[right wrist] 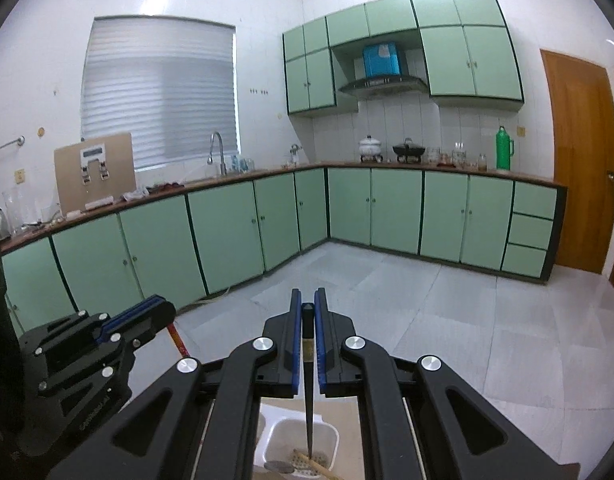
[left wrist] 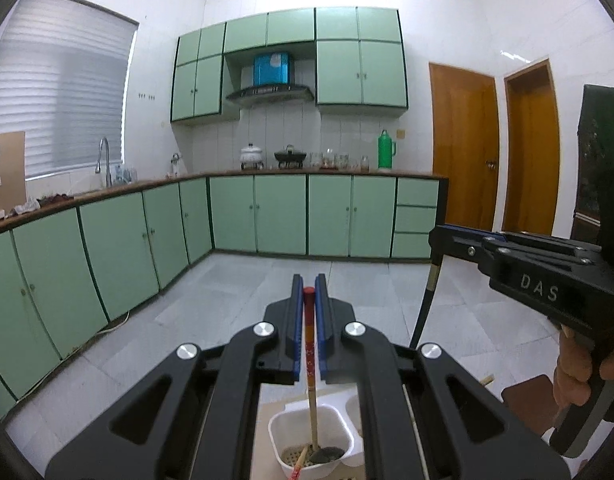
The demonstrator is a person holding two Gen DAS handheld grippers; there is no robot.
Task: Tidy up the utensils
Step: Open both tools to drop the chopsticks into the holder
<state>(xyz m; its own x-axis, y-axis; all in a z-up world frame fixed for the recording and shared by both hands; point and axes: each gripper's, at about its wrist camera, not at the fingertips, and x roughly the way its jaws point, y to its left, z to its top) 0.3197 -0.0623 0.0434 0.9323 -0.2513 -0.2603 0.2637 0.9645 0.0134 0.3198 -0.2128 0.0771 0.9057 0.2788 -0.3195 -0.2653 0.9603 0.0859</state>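
My left gripper (left wrist: 309,286) is shut on a red-topped chopstick (left wrist: 309,344) that hangs upright, its tip down in a white utensil holder (left wrist: 285,424). Another chopstick and a dark spoon lie in that compartment. My right gripper (right wrist: 305,300) is shut on a black chopstick (right wrist: 308,392) held upright, its tip inside a compartment of the white holder (right wrist: 331,440). The right gripper (left wrist: 441,236) shows at the right of the left wrist view with the black chopstick (left wrist: 425,304) hanging from it. The left gripper (right wrist: 163,308) shows at the lower left of the right wrist view.
The holder stands on a light wooden surface (left wrist: 267,412) below both grippers. Beyond lies a tiled floor (right wrist: 447,320), green base cabinets (left wrist: 279,216) with a counter, sink tap, pots and a green flask (left wrist: 386,150). Wooden doors (left wrist: 463,148) stand at the right.
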